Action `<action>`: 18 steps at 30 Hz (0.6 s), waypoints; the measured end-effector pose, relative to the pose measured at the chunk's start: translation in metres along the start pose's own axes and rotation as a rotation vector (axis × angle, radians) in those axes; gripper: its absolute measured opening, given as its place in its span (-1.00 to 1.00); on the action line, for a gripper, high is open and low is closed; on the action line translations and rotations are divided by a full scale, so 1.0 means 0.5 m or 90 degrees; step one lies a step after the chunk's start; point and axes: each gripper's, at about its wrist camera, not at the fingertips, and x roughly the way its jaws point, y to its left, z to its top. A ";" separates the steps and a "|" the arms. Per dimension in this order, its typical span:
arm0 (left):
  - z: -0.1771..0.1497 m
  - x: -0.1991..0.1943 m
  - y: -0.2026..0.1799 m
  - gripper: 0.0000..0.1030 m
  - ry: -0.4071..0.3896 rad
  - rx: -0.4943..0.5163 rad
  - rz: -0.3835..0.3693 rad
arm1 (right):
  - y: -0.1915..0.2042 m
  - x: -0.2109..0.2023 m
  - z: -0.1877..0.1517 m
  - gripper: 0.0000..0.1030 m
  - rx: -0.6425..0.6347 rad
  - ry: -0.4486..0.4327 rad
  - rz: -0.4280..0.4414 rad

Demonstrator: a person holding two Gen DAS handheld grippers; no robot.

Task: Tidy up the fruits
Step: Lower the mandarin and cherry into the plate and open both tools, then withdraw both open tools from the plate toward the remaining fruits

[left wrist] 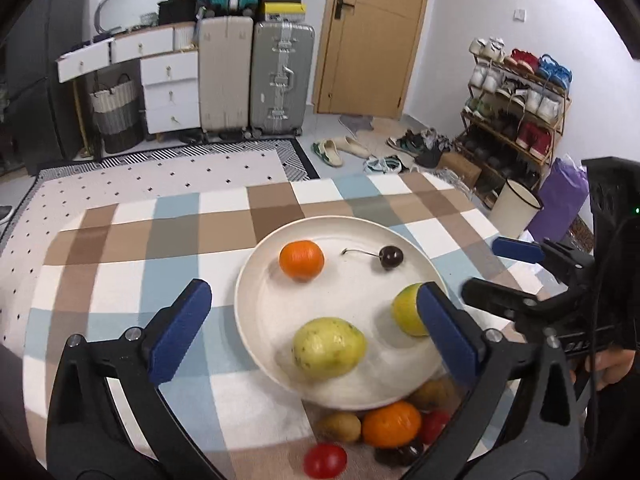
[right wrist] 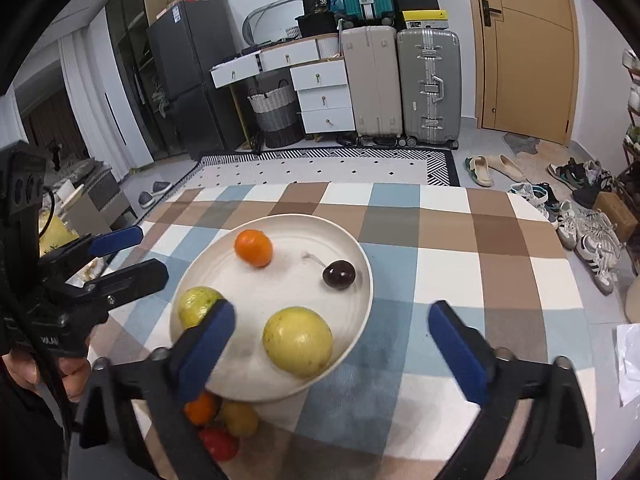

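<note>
Fruit lies in two groups on the checked surface point(left wrist: 120, 248): four pieces on the round white plate point(left wrist: 256, 280) and a loose heap just off the plate's near rim. Counted from the left across the plate in the left wrist view, there is one orange point(left wrist: 301, 260) toward the far side, one large yellow-green guava point(left wrist: 329, 347) by the near rim, one dark cherry point(left wrist: 391, 257) with its stem pointing left, and one smaller yellow-green fruit point(left wrist: 408, 309) partly hidden behind a blue pad. The four sit apart, none touching. In the heap, again from the left, one red tomato point(left wrist: 325, 460) lies nearest the surface's near edge, then one brown kiwi point(left wrist: 340, 426), one second orange point(left wrist: 392, 424), another red piece point(left wrist: 434, 426), one dark fruit point(left wrist: 400, 454) and one brownish fruit point(left wrist: 432, 394) tucked against the plate; these crowd together and some are partly covered, so the count of six is the visible minimum. The left gripper point(left wrist: 316, 332) hangs over the plate's near-left part with its jaws wide apart, gripping nothing. The right gripper point(right wrist: 340, 344) hovers over the plate's near-right rim, its jaws likewise spread wide and empty, the guava lying between its pads below. Each gripper appears side-on in the other's view, jaws parted.
</note>
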 end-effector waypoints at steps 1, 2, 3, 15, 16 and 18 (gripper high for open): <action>-0.004 -0.015 -0.002 0.98 -0.003 0.001 0.004 | -0.002 -0.014 -0.005 0.99 0.003 -0.004 -0.004; -0.009 -0.027 -0.004 0.98 -0.003 0.001 0.008 | -0.003 -0.027 -0.009 0.99 0.003 -0.006 -0.008; -0.014 -0.038 -0.004 0.98 -0.003 0.000 0.010 | -0.004 -0.038 -0.013 0.99 0.004 -0.009 -0.012; -0.105 -0.166 -0.026 0.98 -0.005 0.018 0.019 | 0.015 -0.154 -0.078 0.99 0.022 -0.041 0.012; -0.111 -0.171 -0.026 0.98 -0.002 0.017 0.021 | 0.017 -0.158 -0.083 0.99 0.024 -0.041 0.018; -0.126 -0.184 -0.022 0.98 -0.002 0.012 0.018 | 0.022 -0.159 -0.090 0.99 0.024 -0.039 0.019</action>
